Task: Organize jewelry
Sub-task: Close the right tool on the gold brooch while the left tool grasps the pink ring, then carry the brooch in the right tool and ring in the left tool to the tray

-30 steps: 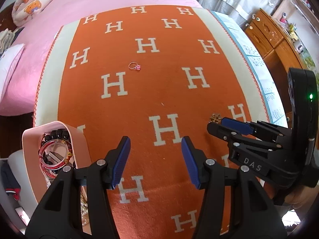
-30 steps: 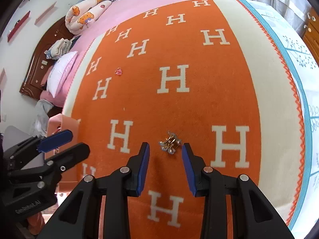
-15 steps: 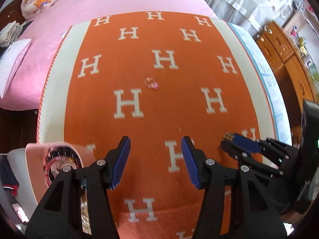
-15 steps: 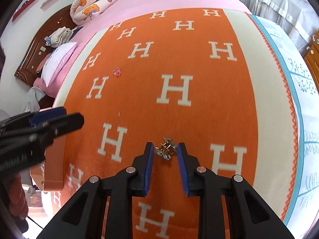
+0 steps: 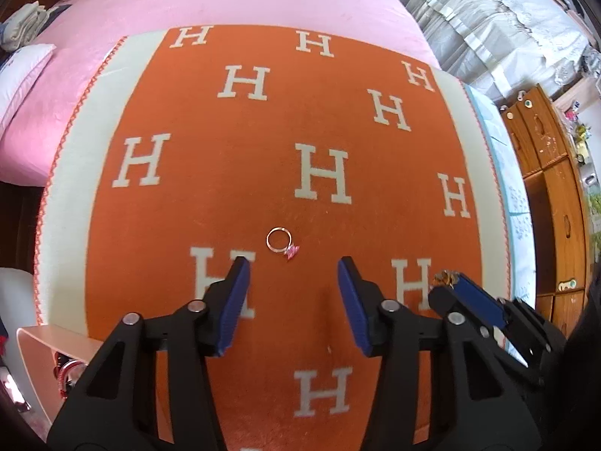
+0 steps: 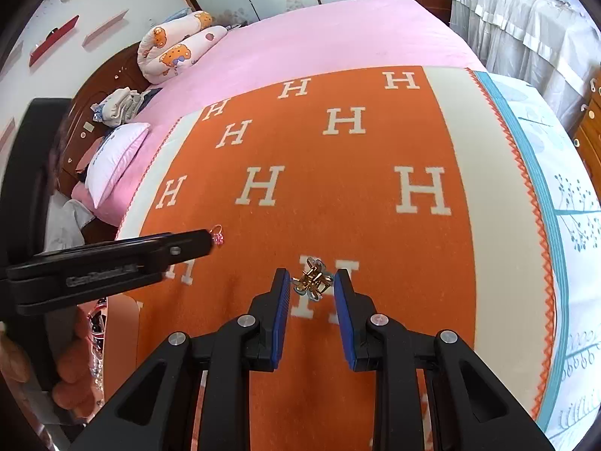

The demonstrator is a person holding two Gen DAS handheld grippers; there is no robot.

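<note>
A gold ring with a pink stone (image 5: 281,242) lies on the orange H-patterned blanket (image 5: 263,173), just ahead of my open left gripper (image 5: 293,267). It also shows in the right wrist view (image 6: 218,236) at the left gripper's tip. A gold and silver brooch-like piece (image 6: 312,280) sits between the fingertips of my right gripper (image 6: 311,282), whose jaws stand narrow around it; contact is unclear. The piece shows at the right gripper's tip in the left wrist view (image 5: 445,277).
A pink jewelry box (image 5: 45,342) with red bracelets sits at the blanket's near left corner. The blanket lies on a pink bed (image 6: 319,34) with pillows (image 6: 176,49) at the head. A wooden cabinet (image 5: 556,203) stands on the right.
My left gripper has moved forward to the pink-stone ring, leaving the jewelry box behind. My right gripper has narrowed around the gold piece and appears to have lifted slightly.
</note>
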